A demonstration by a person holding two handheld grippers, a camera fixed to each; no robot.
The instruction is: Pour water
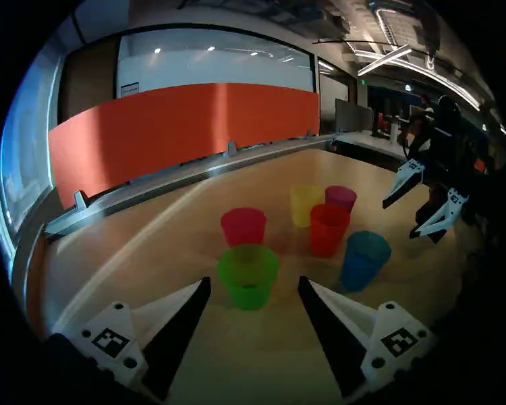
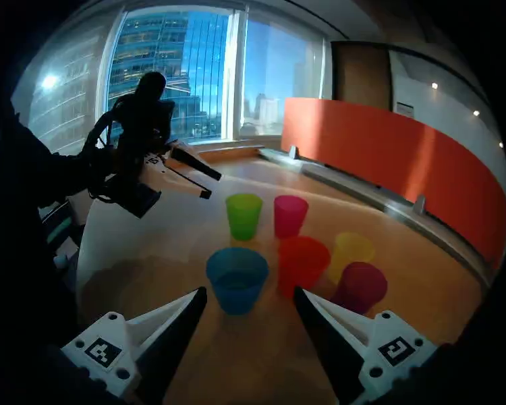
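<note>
Several plastic cups stand together on the wooden table [image 1: 185, 223]. In the left gripper view my left gripper [image 1: 254, 297] is open, and the green cup [image 1: 247, 275] stands just ahead between its fingers. Behind it are a pink cup [image 1: 243, 227], a red cup [image 1: 328, 229], a yellow cup [image 1: 305, 204], a maroon cup [image 1: 341, 198] and a blue cup [image 1: 363, 260]. In the right gripper view my right gripper [image 2: 250, 304] is open with the blue cup [image 2: 237, 279] just ahead of it; water shows in that cup. The right gripper [image 1: 425, 202] also hangs open at the right of the left gripper view.
An orange partition [image 1: 185, 131] and a metal rail [image 1: 185, 177] run along the table's far edge. Large windows [image 2: 179, 74] lie beyond the table. The left gripper [image 2: 185, 169] and the person's dark arm [image 2: 44, 175] show at the left of the right gripper view.
</note>
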